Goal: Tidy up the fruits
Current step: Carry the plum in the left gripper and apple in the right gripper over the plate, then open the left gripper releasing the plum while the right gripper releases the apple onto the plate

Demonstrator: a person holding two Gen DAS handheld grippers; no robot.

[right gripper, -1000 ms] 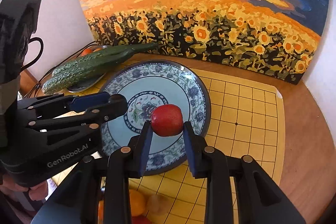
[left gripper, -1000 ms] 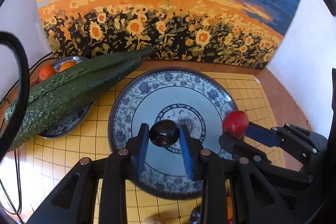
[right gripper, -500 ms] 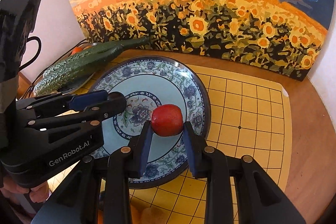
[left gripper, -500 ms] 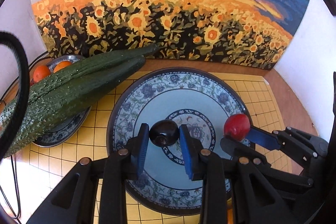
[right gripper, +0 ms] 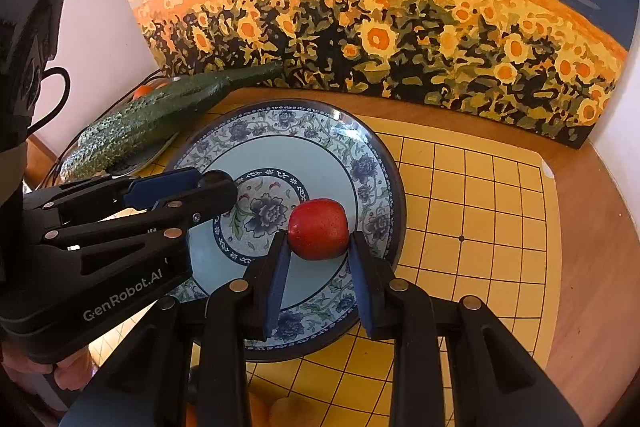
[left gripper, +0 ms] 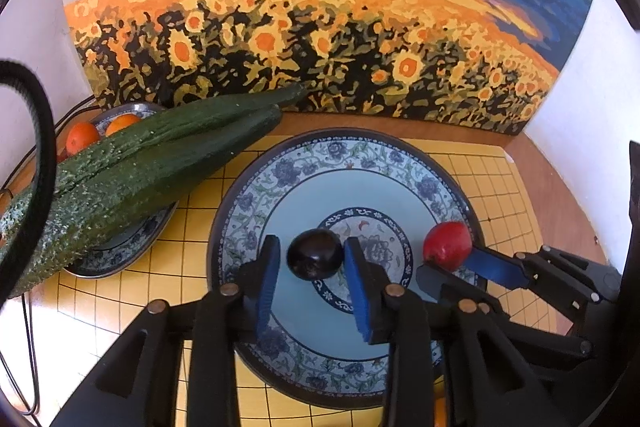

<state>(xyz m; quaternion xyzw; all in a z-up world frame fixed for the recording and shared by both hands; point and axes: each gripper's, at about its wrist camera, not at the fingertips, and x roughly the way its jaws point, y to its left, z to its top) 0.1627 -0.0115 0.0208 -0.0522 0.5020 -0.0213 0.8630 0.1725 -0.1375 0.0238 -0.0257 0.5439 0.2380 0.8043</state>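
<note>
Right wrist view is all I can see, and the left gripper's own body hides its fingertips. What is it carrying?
Observer: A dark round fruit sits between the fingers of the left gripper, over the big patterned plate.
Operator: Is it clamped?
Observer: Seemingly not. A strip of plate shows between the fruit and the left finger.
Operator: What's behind the cucumbers?
Observer: Two oranges on the small plate.
</note>
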